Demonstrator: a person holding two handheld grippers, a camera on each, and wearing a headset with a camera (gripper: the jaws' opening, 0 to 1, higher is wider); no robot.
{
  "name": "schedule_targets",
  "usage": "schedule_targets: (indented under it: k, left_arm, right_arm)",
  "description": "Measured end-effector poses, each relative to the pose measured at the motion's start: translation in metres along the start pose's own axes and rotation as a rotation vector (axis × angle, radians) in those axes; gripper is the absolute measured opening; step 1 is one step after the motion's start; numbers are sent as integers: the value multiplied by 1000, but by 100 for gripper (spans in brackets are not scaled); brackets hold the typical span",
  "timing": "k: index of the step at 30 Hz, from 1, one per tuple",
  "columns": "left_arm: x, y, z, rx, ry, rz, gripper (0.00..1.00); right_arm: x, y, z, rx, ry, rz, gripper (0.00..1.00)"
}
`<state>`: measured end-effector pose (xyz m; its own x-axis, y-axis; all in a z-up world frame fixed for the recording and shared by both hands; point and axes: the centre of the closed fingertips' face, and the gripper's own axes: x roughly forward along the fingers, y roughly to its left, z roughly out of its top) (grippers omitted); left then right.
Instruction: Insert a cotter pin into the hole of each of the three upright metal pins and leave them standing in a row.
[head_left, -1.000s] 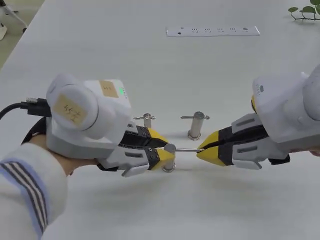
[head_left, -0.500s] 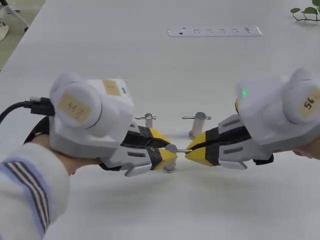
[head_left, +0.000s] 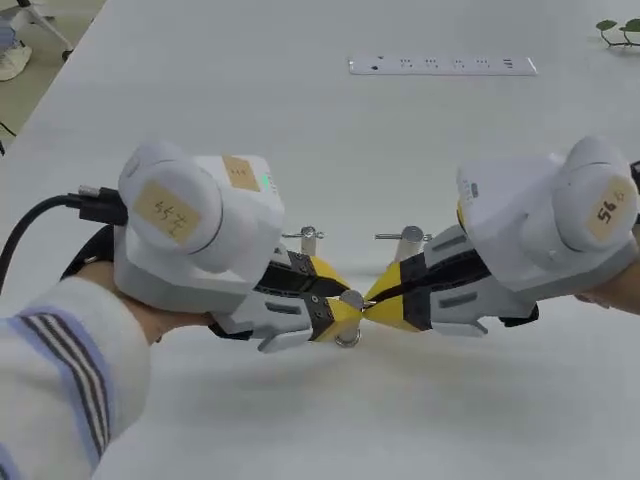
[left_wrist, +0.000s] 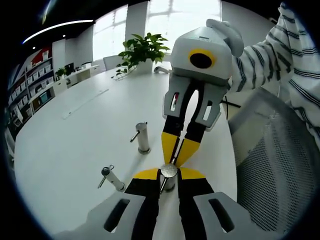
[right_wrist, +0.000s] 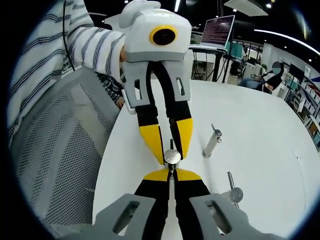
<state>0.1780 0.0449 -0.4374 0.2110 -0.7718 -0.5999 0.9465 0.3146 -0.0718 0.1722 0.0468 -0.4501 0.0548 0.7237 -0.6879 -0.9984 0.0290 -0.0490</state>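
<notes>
A white table (head_left: 300, 120) carries a power strip (head_left: 442, 66) at its far side. In the head view, the left gripper (head_left: 338, 312) clamps the front pin (head_left: 350, 299), which stands upright near the left back pin (head_left: 308, 240) and right back pin (head_left: 410, 240). In the left gripper view, the right gripper (left_wrist: 176, 159) meets the front pin tip to tip. In the right gripper view, its jaws pinch a thin cotter pin (right_wrist: 171, 172) at that pin's head.
</notes>
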Motion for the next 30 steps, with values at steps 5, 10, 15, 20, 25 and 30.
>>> schedule_targets:
  k: [5,10,15,20,25,30]
  left_arm:
    - [0,1,1,-80,-2,-1,10]
    - [0,2,1,-77,-5,-2,10]
    - [0,2,0,-109,-6,-18,10]
    - [-3,0,-3,-107,-33,-21,18]
    - [-10,1,-6,-134,-85,12,32]
    - [-22,-3,-10,-132,-130,39,47]
  right_arm:
    - [0,-2,-1,-1,14,7,0]
    - [0,-3,-2,1,8,-1,0]
    - [0,-3,-3,37,-1,-5,0]
    - [-4,-4,-9,59,-12,-11,7]
    - [-3,-1,-14,111,-37,-17,10]
    - [2,2,-15,169,-77,-26,17]
